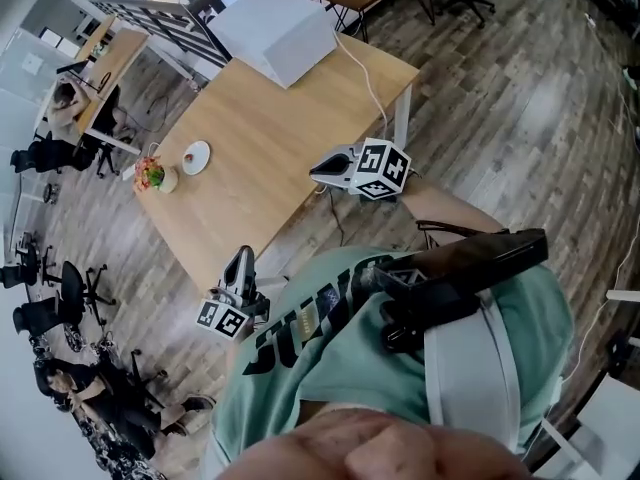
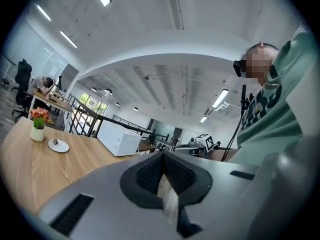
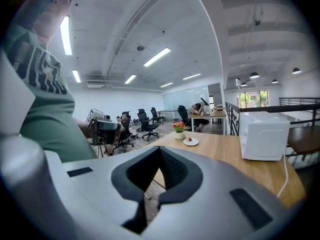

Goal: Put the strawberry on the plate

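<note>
Already the strawberry (image 1: 190, 155) lay on the plate (image 1: 203, 151), beside the flowers (image 1: 151, 175) at the far corner of the table (image 1: 270, 138), as the head view showed. The person stood at the near edge, with the left gripper (image 1: 240, 264) off the table by the shirt and the right gripper (image 1: 325, 171) over the near side. Both were well apart from the plate, likely because nothing was left to carry.

From the left gripper view, the left gripper (image 2: 162, 156) had its pads pressed together on nothing and pointed level over the tabletop. The plate (image 2: 62, 148) and strawberry (image 2: 55, 142) sat far off at left.

From the right gripper view, the right gripper (image 3: 160, 151) was likewise closed and empty. Beyond it the strawberry (image 3: 189, 139) rested on the plate (image 3: 194, 142) next to the flowers (image 3: 179, 128), with a white box (image 3: 264, 135) at right. The task looked complete.
</note>
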`<control>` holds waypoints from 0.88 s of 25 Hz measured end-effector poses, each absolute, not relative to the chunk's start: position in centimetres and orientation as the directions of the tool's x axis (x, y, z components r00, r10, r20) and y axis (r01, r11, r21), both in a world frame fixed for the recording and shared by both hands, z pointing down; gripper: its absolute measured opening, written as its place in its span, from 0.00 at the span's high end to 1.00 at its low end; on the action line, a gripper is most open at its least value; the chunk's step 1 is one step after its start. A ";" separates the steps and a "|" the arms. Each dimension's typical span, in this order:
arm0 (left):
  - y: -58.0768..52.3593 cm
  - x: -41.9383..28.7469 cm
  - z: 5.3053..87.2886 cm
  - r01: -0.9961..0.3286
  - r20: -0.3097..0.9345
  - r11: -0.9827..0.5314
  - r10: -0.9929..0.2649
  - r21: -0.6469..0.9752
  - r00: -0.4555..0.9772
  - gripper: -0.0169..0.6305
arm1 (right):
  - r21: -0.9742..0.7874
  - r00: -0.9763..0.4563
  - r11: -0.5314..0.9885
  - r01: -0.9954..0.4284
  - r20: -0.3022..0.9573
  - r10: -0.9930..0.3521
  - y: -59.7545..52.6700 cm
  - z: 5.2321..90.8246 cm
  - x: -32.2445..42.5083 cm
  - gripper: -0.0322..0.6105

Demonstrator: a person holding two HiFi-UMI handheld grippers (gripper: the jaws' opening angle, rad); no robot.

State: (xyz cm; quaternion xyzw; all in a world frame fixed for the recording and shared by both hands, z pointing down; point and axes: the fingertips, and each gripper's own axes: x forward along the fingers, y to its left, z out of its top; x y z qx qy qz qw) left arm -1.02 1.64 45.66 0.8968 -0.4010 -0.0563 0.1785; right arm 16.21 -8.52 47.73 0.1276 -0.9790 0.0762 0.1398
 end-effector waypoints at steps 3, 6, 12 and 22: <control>3.0 -3.8 45.1 -0.714 0.025 -0.609 -0.755 0.345 0.655 0.97 | -0.095 -0.928 0.961 -0.261 0.298 -0.223 -7.5 47.3 13.6 0.94; 4.3 -7.0 45.0 -0.730 0.018 -0.591 -0.773 0.343 0.634 0.97 | -0.075 -0.929 0.965 -0.251 0.298 -0.218 -7.1 46.2 10.7 0.94; 6.0 -10.6 45.2 -0.757 0.008 -0.551 -0.807 0.352 0.591 0.97 | -0.057 -0.933 0.975 -0.212 0.307 -0.185 -6.0 45.2 7.5 0.94; 5.5 -8.2 45.2 -0.756 0.000 -0.549 -0.809 0.357 0.587 0.97 | -0.074 -0.937 0.978 -0.194 0.310 -0.162 -6.7 45.7 9.0 0.94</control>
